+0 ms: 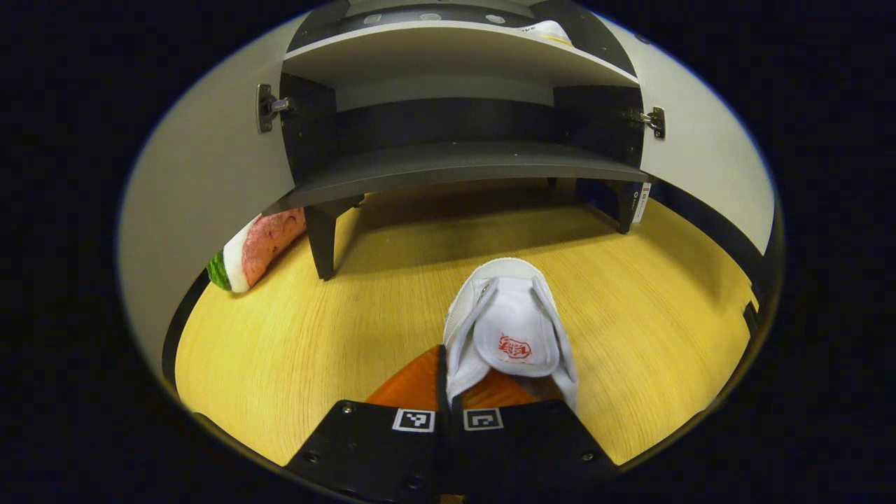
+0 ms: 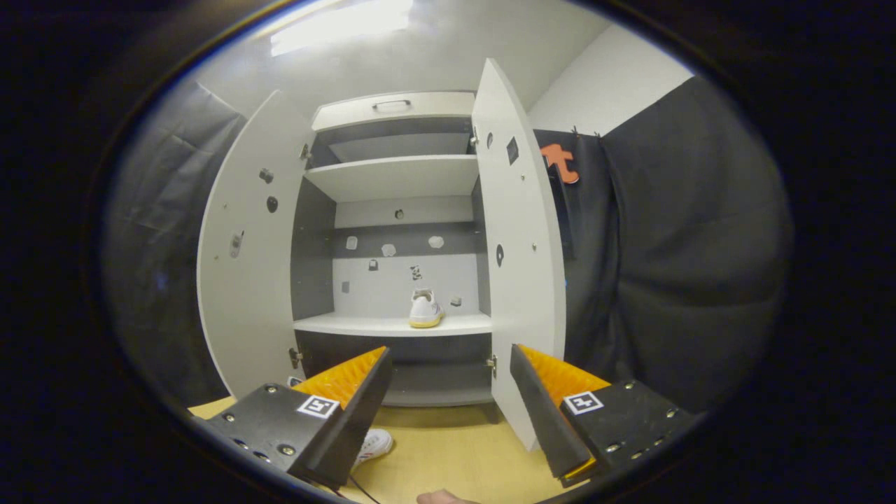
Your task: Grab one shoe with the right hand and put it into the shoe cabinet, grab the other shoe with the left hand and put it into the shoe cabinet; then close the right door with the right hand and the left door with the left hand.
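The shoe cabinet is standing with both doors swung wide in the right gripper view, the left door at 9 o'clock and the right door at 3 o'clock of the opening. One white shoe is sitting upright on the pale middle shelf, heel facing out, toward the shelf's right half. The shelves above it are showing no footwear.

The second white shoe is lying on the wooden floor in the left gripper view, in front of the cabinet's dark lowest shelf. The left gripper is sitting closed on the shoe's heel edge, fingers nearly together with the fabric pinched between them. Its fingertips are hiding part of the heel.

The right gripper is hanging wide open, holding nothing, pointing at the cabinet's lower part. At 7 o'clock, its left finger is covering most of the floor shoe. A watermelon-patterned object is lying at 9 o'clock in the left gripper view, partly cut off behind the left door. A sliver of a hand is showing at 6 o'clock, too cropped to read its pose.
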### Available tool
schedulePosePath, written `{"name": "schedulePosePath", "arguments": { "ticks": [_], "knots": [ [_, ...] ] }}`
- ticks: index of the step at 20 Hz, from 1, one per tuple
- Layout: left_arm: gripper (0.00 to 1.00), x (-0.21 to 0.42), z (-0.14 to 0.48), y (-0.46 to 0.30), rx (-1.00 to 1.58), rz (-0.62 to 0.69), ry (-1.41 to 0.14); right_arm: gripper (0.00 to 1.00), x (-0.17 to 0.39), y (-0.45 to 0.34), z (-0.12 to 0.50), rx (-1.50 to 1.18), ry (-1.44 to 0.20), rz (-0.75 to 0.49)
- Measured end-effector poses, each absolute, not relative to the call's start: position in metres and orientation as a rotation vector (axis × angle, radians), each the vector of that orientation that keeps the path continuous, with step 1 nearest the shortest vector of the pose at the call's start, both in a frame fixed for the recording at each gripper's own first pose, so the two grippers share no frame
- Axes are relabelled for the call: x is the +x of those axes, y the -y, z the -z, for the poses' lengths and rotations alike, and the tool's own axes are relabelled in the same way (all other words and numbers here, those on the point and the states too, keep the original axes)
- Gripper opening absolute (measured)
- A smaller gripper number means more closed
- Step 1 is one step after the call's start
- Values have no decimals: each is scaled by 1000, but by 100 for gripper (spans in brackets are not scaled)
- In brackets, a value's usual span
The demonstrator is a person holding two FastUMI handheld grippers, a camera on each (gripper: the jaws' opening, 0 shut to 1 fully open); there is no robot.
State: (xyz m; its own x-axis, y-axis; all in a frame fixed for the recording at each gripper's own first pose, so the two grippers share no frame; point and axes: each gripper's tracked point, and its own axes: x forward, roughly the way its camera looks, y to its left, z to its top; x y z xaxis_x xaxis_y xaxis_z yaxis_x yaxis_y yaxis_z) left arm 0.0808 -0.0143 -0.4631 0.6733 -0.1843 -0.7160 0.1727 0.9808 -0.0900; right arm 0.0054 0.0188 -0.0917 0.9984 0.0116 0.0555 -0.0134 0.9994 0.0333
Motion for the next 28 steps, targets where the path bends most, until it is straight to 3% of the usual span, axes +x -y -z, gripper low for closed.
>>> {"name": "schedulePosePath", "arguments": {
  "ticks": [6,16,20,28],
  "knots": [
    [1,62,421,18,-52,214,-764,100,-6,-19,96,13,51,-16],
    [0,87,246,6,-106,209,-444,100,-26,-17,91,2,100,-35],
    [0,119,175,-10,-100,168,-316,100,-32,0,90,0,142,8],
    [0,230,104,-26,-185,11,-267,100,-50,4,90,15,143,-37]
  ]
}}
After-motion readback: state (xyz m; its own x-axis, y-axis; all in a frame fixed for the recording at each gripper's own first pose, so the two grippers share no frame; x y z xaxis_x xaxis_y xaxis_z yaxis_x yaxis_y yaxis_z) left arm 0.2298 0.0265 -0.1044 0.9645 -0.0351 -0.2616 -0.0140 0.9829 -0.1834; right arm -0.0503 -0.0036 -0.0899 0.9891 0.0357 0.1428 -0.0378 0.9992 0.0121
